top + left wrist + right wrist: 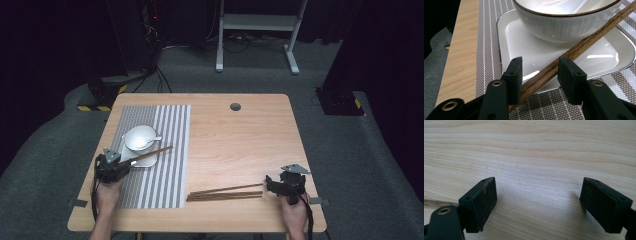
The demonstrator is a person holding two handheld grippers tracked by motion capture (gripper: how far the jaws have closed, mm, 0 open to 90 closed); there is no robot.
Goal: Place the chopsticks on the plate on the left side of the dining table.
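Left gripper (539, 75): jaws half open, astride the chopsticks (579, 47), pads not pressing.
Right gripper (537, 202): jaws wide, empty, over bare table (529, 152).
Chopsticks, place: across the white tray (509, 37), against the bowl (564, 27).
Long axis: 8 to 2 o'clock in the high view; far end toward 2.
Step, judged: release; back straight off along the axis, no sideways nudge.
Spare chopsticks (225, 193): at table's 6 o'clock edge.

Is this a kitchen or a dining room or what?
Probably a lab or studio, set up like a dinner table. A bowl and chopsticks sit on a wooden table, but around it are dark curtains, cables and an equipment stand.
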